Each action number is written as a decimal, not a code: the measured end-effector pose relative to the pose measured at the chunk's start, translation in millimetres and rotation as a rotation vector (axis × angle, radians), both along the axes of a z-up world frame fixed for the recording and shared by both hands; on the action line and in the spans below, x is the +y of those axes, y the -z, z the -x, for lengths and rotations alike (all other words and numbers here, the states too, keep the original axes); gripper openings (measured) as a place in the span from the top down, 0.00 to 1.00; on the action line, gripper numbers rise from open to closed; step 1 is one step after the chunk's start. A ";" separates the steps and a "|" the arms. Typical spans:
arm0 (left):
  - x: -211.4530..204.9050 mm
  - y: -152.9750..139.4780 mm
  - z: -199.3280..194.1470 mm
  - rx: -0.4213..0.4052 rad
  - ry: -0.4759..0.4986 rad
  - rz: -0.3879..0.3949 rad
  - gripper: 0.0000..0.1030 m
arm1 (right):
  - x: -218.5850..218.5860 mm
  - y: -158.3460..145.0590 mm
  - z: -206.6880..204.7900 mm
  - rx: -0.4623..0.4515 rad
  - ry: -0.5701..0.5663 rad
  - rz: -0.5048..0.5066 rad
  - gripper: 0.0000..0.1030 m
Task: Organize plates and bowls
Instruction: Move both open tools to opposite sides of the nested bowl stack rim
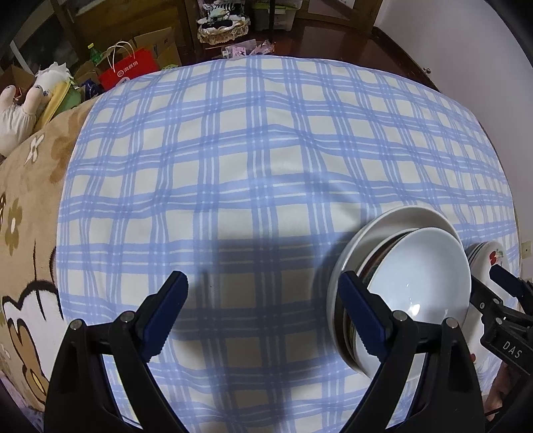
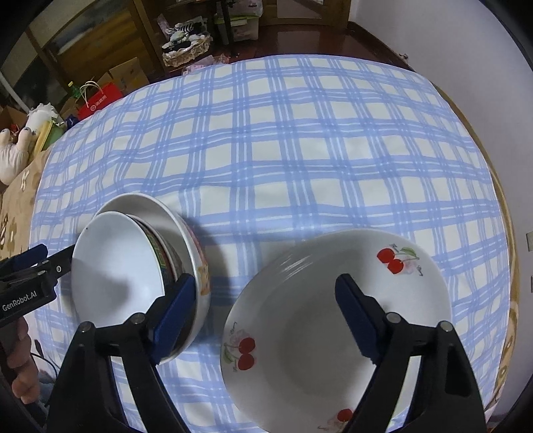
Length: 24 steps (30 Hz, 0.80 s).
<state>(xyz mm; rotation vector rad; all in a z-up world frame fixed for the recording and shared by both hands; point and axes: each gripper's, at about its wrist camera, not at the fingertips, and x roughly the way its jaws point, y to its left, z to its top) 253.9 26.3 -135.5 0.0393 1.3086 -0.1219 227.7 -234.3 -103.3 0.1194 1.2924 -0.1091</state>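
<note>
A nested stack of bowls [image 1: 416,276] [image 2: 116,266] sits on the blue checked tablecloth [image 1: 250,150], a plain white bowl on top and a patterned one beneath. Right of it is a stack of white cherry-print plates [image 2: 333,316] [image 1: 493,256]. My left gripper [image 1: 263,289] [image 2: 55,256] hangs open over bare cloth, its right finger just beside the bowls' rim. My right gripper [image 2: 266,293] [image 1: 483,283] is open and straddles the plates' left rim: one finger lies between bowls and plates, the other over the plate's hollow. The pads do not press on anything.
A brown floral blanket [image 1: 30,206] borders the cloth on the left. Behind the table are a red bag [image 1: 130,70], cardboard boxes, a basket [image 1: 223,30] and a soft toy [image 1: 16,113]. A white wall [image 2: 449,40] stands at the right.
</note>
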 end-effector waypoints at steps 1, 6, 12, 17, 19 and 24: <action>0.1 -0.1 0.2 0.000 0.000 -0.001 0.12 | 0.4 -0.3 0.3 -0.001 -0.004 0.006 0.13; 2.0 1.4 -0.5 0.006 -0.001 0.006 0.11 | 3.5 -3.2 1.6 -0.006 -0.002 0.028 0.14; 0.9 2.0 -0.9 0.003 -0.003 0.001 0.11 | 11.9 -7.9 2.8 -0.016 -0.004 0.071 0.16; 3.4 7.9 -7.3 0.014 -0.011 0.043 0.14 | 19.2 -12.0 2.5 -0.012 -0.027 0.107 0.16; 7.8 10.1 -8.2 0.031 -0.010 0.093 0.22 | 18.4 -11.7 -0.3 -0.002 -0.025 0.106 0.16; 15.5 11.5 -3.3 0.041 0.013 0.170 0.44 | 24.4 -15.5 -0.8 0.025 -0.051 0.087 0.36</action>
